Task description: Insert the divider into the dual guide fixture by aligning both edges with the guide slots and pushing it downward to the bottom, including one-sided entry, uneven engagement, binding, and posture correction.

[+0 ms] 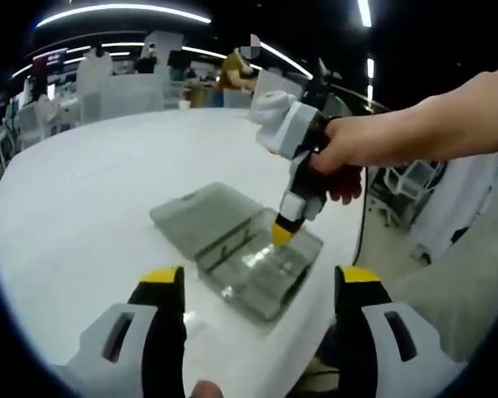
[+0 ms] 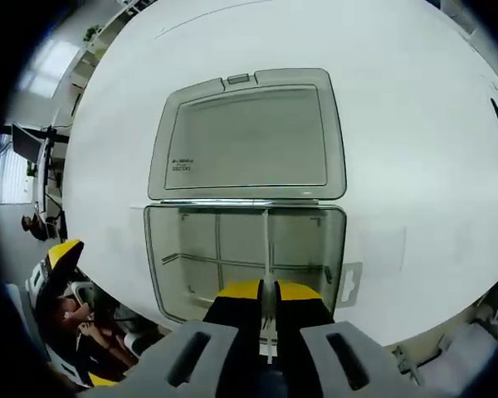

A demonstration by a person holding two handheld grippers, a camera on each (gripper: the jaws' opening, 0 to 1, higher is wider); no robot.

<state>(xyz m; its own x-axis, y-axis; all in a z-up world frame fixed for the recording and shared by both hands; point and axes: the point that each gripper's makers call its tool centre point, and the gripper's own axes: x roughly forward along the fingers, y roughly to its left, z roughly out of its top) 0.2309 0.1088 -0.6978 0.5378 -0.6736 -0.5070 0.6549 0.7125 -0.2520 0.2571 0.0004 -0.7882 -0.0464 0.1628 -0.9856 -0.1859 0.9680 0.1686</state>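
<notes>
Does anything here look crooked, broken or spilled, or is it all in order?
Nothing stands out. The clear plastic box lies flat on the white table, its lid folded fully open. The right gripper is closed at the box's near edge; the dividers inside look straight.

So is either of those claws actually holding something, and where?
The right gripper is pinched on the top edge of a thin clear divider inside the box. The left gripper holds nothing.

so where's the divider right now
In the right gripper view the divider stands upright in the open clear box, running down its middle toward the right hand-held gripper, whose jaws look closed on its near end.
</notes>
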